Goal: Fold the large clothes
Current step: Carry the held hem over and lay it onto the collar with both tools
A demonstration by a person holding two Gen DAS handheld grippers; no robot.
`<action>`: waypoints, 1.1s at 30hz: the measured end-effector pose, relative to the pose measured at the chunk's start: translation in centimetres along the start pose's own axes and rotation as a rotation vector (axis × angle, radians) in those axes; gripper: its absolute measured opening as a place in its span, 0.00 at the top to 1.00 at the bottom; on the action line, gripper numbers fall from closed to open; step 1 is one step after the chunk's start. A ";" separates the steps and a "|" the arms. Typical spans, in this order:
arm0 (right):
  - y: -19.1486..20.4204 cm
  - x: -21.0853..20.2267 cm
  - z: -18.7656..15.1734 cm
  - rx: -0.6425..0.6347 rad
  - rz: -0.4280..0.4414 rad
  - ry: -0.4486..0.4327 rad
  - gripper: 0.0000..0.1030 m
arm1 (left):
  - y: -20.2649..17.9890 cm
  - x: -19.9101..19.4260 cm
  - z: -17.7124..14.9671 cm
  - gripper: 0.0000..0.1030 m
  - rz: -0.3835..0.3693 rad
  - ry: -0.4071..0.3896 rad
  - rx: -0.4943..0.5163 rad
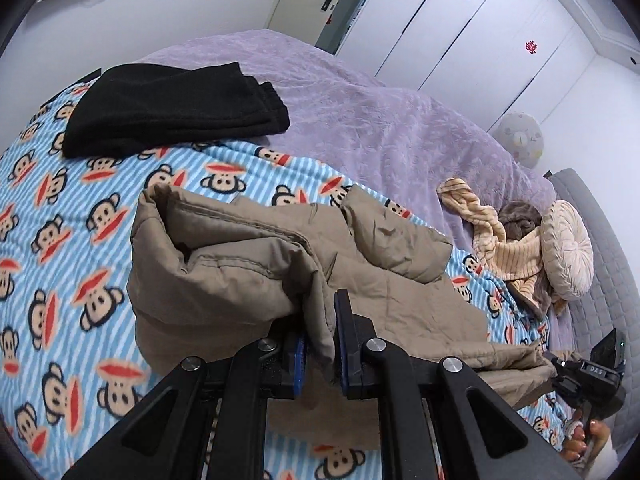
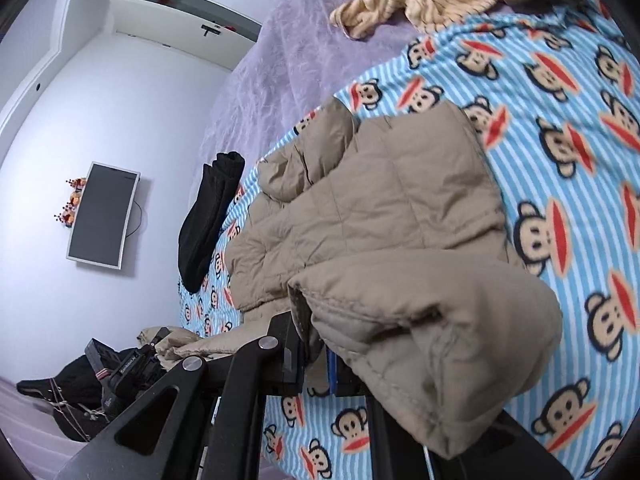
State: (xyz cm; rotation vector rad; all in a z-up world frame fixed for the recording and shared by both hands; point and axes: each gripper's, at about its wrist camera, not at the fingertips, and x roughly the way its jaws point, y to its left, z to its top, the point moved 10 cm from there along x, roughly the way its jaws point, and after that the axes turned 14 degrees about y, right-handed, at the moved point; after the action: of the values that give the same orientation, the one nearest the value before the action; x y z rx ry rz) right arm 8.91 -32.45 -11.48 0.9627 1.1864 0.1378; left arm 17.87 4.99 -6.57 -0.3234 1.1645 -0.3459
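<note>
A tan quilted jacket (image 1: pixel 248 264) lies rumpled on a blue striped monkey-print blanket (image 1: pixel 60 240). My left gripper (image 1: pixel 320 344) is shut on a fold of the jacket's edge, the cloth hanging between the blue pads. In the right wrist view the jacket (image 2: pixel 360 208) spreads ahead. My right gripper (image 2: pixel 316 356) is shut on a thick fold of it, and that fold drapes over and hides the right finger. The right gripper also shows in the left wrist view (image 1: pixel 588 376) at the lower right, and the left one in the right wrist view (image 2: pixel 132 364) at the lower left.
A folded black garment (image 1: pixel 176 112) lies at the blanket's far edge. A purple bedspread (image 1: pixel 360 120) covers the bed beyond. Striped beige clothes (image 1: pixel 500 240) and a round cushion (image 1: pixel 568 256) sit by the grey headboard. White wardrobes stand behind; a monitor (image 2: pixel 104 216) hangs on the wall.
</note>
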 end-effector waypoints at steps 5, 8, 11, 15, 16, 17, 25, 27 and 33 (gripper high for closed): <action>1.4 0.6 5.7 -0.039 -0.066 -0.065 0.92 | -0.4 3.5 5.1 0.87 0.011 -0.012 0.034; 1.6 1.4 8.8 -0.044 -0.099 -0.087 0.91 | 0.0 5.7 7.8 0.87 0.018 -0.013 0.029; 1.1 2.8 11.7 -0.053 -0.134 -0.090 0.92 | 0.7 8.5 10.0 0.87 0.052 -0.010 0.029; -0.2 5.8 15.4 -0.070 -0.183 -0.077 0.92 | 2.0 13.2 11.4 0.87 0.104 0.021 0.019; -0.8 6.8 16.2 -0.066 -0.198 -0.071 0.92 | 2.5 14.6 11.6 0.87 0.122 0.031 0.017; -1.6 7.9 16.9 -0.058 -0.211 -0.061 0.92 | 3.0 15.9 11.6 0.87 0.136 0.041 0.017; -7.4 15.3 20.0 -0.020 -0.255 -0.014 0.91 | 4.2 22.2 11.9 0.86 0.245 0.060 0.048; -8.0 16.3 20.3 -0.016 -0.253 -0.017 0.92 | 4.0 22.6 12.1 0.86 0.275 0.063 0.059; -8.1 16.4 20.6 0.011 -0.233 -0.005 0.91 | 2.5 18.7 12.2 0.49 0.268 0.007 0.101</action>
State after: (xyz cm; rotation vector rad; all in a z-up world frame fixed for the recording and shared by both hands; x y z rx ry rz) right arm 29.73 -39.87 -28.01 0.8266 1.2861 -0.0570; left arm 36.12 0.11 -18.83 -0.0759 1.1764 -0.1705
